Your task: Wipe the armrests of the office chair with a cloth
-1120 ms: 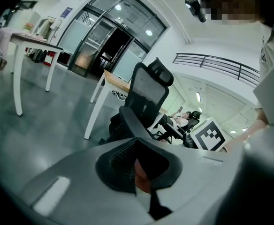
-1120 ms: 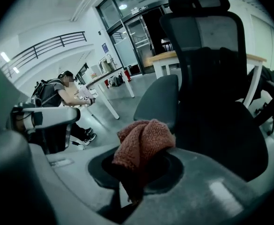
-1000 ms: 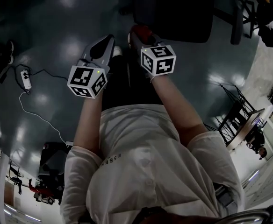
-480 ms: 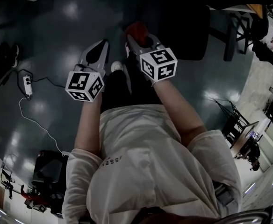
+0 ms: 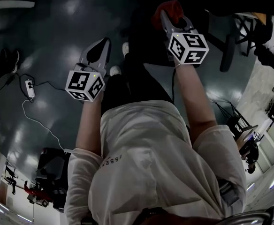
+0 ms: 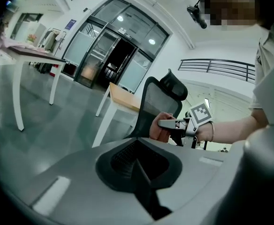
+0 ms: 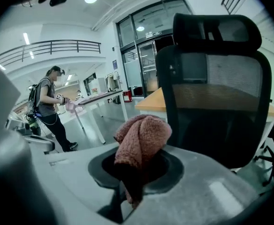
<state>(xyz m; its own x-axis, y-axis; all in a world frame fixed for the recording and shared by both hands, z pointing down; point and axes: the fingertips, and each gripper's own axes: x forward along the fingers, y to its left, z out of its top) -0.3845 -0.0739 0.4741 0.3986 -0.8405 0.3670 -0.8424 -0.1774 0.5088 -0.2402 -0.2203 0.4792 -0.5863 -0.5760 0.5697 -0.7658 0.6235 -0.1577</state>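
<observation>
My right gripper is shut on a bunched reddish cloth, held forward and up close to the black mesh office chair. In the right gripper view the cloth sticks up out of the jaws, with the chair's back and headrest just behind it. The armrests do not show clearly. My left gripper hangs lower at the left over the floor, shut and holding nothing. The left gripper view shows the chair from the side, with the cloth beside it.
A power strip with a white cable lies on the dark floor at the left. A wooden desk stands behind the chair and a white table further left. Black frames stand at the right. Another person stands far off.
My right gripper has moved forward and to the right with the cloth, up towards the chair. The left gripper has hardly moved.
</observation>
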